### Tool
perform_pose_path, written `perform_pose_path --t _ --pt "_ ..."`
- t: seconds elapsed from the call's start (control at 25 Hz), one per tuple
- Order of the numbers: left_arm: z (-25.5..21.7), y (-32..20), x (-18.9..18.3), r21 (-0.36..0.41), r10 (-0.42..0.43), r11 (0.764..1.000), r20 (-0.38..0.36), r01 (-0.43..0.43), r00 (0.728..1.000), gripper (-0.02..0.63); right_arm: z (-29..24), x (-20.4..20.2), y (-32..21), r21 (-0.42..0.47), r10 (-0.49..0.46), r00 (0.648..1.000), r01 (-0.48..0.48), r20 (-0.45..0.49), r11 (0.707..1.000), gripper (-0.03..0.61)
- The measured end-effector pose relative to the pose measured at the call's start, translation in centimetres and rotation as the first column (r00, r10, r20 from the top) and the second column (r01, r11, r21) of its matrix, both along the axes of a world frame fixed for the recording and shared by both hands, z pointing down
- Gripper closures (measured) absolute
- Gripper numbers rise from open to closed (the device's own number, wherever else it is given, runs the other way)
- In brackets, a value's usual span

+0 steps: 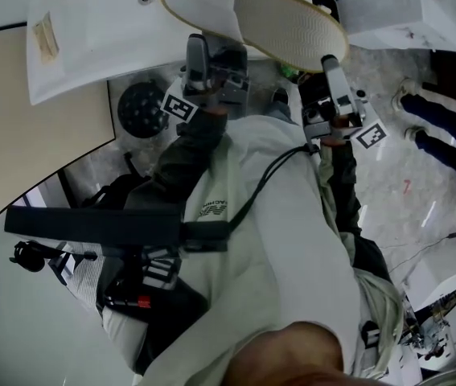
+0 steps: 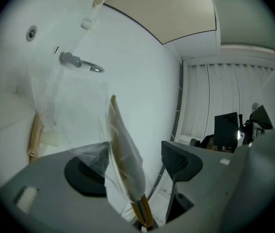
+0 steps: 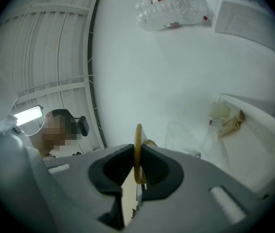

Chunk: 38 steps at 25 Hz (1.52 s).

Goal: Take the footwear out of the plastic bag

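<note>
A white slipper with tan edging [image 1: 199, 2] and a beige dotted sole [image 1: 288, 26] are held up over the white table [image 1: 107, 6]. My left gripper [image 1: 202, 48] is under the white part. Its jaws stand apart, with the tan-rimmed slipper edge [image 2: 120, 144] and clear plastic bag film [image 2: 74, 110] between them; the film drapes over the left pad [image 2: 86, 176]. My right gripper [image 1: 329, 61] is at the sole's right end, shut on a thin tan slipper rim [image 3: 138, 152].
A flat bag with a label [image 1: 59, 30] lies on the table at the left, a white box [image 1: 404, 6] at the right. Clear wrapping with crumpled paper [image 3: 224, 123] and a filled plastic pack [image 3: 173, 6] also lie there. Someone's feet [image 1: 433, 123] are on the floor to the right.
</note>
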State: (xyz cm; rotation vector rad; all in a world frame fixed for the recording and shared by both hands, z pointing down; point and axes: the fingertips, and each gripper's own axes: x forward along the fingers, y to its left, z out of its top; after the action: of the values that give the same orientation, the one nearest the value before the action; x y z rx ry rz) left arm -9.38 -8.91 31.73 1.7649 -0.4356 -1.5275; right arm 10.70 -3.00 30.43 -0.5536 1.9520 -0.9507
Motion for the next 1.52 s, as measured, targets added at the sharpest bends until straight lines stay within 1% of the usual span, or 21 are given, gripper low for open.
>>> perform_pose_path --t 0.08,0.16,0.28,0.4,0.6,0.72,0.8,0.92,1.04,1.12,1.2,1.28,1.4,1.52 --pt "0.2 -0.2 1.1 -0.004 0.026 1.0 0.009 -0.026 1.0 0.29 1.1 -0.8 0.4 -0.03 -0.027 1.0 0.027 0.001 0.999 0.533" --pt "0.6 -0.8 1.4 -0.018 0.032 0.999 0.004 -0.032 0.999 0.292 2.2 -1.8 1.0 -0.059 -0.054 0.998 0.054 -0.009 0.997 0.532" --pt "1.4 -1.3 1.3 -0.044 0.037 0.998 -0.009 -0.037 0.999 0.434 3.4 -2.6 1.9 -0.083 -0.077 0.997 0.074 -0.027 0.994 0.532" --pt "1.6 -1.4 1.5 -0.062 0.042 0.997 -0.008 -0.042 0.999 0.467 3.9 -2.4 2.0 -0.086 -0.073 0.996 0.069 -0.05 0.994 0.525" --pt "1.8 -2.1 1.1 -0.078 0.048 0.996 -0.021 -0.05 0.999 0.488 3.6 -2.4 2.1 -0.056 -0.067 0.988 0.06 -0.139 0.997 0.509" --pt "1.5 -2.4 0.4 -0.073 0.039 0.997 -0.011 -0.04 0.999 0.491 3.9 -3.0 2.6 -0.054 -0.074 0.971 0.063 -0.225 0.997 0.461" --pt "1.4 -2.6 -0.2 -0.07 0.027 0.997 -0.011 -0.027 1.0 0.491 4.0 -3.0 3.2 -0.049 -0.085 0.959 0.075 -0.269 0.996 0.441" --pt "1.1 -2.6 -0.5 -0.059 0.027 0.998 -0.005 -0.027 1.0 0.492 3.4 -3.1 3.9 -0.02 -0.107 0.945 0.106 -0.309 0.994 0.426" --pt "1.1 -2.8 -1.5 -0.072 -0.005 0.997 -0.044 0.002 0.999 0.492 1.9 -2.9 4.6 0.031 -0.103 0.943 0.119 -0.317 0.992 0.416" --pt "1.4 -3.0 -2.9 -0.084 -0.049 0.995 -0.048 0.044 0.998 0.5 0.6 -2.0 4.8 0.069 -0.066 0.948 0.092 -0.312 0.993 0.416" --pt "1.4 -3.2 -4.3 -0.077 -0.077 0.994 -0.034 0.074 0.996 0.502 -0.3 -1.0 4.7 0.093 -0.009 0.948 0.04 -0.317 0.995 0.417" --pt "1.1 -3.1 -5.5 -0.067 -0.093 0.994 -0.022 0.092 0.995 0.505 -0.5 -0.4 4.2 0.099 0.045 0.931 -0.009 -0.363 0.995 0.417" --pt "0.5 -2.4 -6.3 -0.058 -0.102 0.993 -0.001 0.102 0.995 0.505 -0.1 -0.7 3.0 0.072 0.08 0.897 -0.054 -0.434 0.996 0.433" --pt "0.3 -2.2 -5.8 -0.057 -0.096 0.994 0.013 0.097 0.995 0.505 0.8 -0.9 1.4 0.002 0.076 0.873 -0.086 -0.481 0.996 0.435"
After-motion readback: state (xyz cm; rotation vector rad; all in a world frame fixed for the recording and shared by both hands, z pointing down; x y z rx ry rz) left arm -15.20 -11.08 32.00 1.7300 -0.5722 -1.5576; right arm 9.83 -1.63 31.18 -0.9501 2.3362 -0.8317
